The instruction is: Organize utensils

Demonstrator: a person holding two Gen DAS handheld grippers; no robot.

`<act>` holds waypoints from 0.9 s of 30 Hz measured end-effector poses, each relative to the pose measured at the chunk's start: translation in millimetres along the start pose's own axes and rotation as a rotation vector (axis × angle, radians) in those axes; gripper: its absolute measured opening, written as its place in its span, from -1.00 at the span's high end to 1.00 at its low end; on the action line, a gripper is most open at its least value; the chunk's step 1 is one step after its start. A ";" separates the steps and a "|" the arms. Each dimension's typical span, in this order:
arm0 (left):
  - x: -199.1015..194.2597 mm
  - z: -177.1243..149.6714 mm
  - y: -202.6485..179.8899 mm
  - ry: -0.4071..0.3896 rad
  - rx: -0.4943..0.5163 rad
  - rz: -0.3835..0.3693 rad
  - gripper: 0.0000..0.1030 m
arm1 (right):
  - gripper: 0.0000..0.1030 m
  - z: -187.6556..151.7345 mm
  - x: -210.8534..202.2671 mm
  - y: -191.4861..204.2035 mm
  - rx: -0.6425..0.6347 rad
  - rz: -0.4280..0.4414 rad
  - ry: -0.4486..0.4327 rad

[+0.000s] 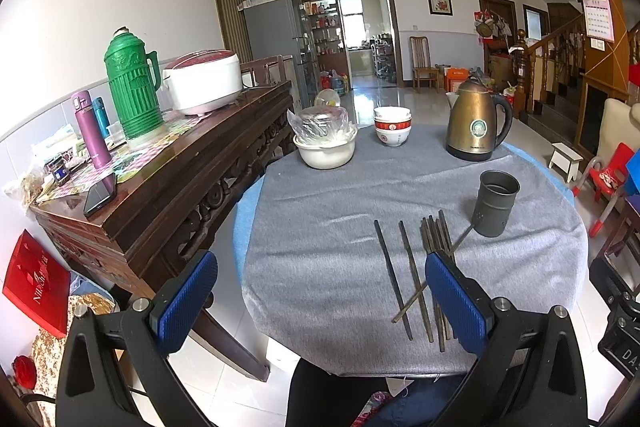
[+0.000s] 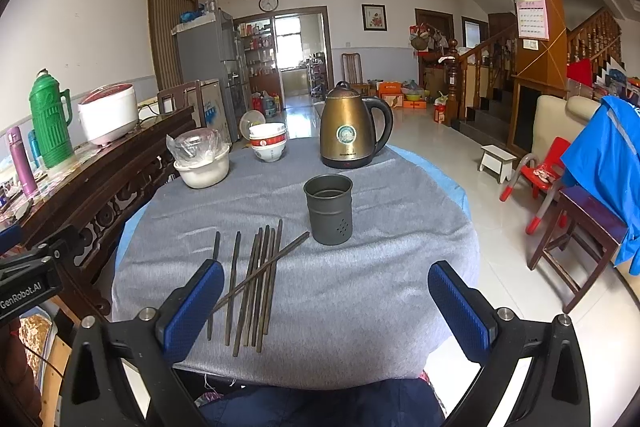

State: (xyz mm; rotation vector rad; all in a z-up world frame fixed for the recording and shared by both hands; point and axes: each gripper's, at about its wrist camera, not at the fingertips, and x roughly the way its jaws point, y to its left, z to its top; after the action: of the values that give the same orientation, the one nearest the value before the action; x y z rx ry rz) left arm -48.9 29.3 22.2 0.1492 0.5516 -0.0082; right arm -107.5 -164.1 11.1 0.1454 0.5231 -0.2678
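Note:
Several dark chopsticks [image 1: 418, 279] [image 2: 256, 279] lie side by side on the grey cloth of the round table [image 1: 320, 235] [image 2: 360, 287], one laid diagonally across the others. A grey metal utensil cup [image 1: 495, 202] [image 2: 329, 209] stands upright just beyond them, to their right. My left gripper [image 1: 320, 303] is open above the table's near edge, its right finger over the chopsticks' near ends. My right gripper [image 2: 326, 307] is open too, its left finger beside the chopsticks. Neither holds anything.
A bronze kettle [image 1: 476, 125] [image 2: 352, 131], stacked bowls [image 1: 393, 127] [image 2: 269, 143] and a white basin with a bagged dish [image 1: 325, 143] [image 2: 202, 163] stand at the table's far side. A wooden sideboard [image 1: 160, 183] with a green thermos [image 1: 130, 87] is left. A stool [image 2: 580, 227] stands right.

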 end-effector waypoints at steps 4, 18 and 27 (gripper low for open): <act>4.5 -1.3 1.1 0.010 -0.001 -0.003 -1.00 | -1.00 1.6 4.8 2.0 0.000 0.002 0.069; 85.6 -14.0 9.5 0.248 -0.058 -0.091 -1.00 | -0.73 22.1 103.2 -10.3 0.155 0.237 0.256; 167.1 -28.8 22.4 0.436 -0.121 -0.131 -0.92 | 0.22 15.6 225.0 -10.5 0.276 0.237 0.467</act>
State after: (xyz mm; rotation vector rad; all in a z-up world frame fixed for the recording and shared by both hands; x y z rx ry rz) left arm 79.5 61.0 -86.2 -0.0061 0.9940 -0.0710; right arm 84.2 -225.7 -91.2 0.5431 0.9230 -0.0703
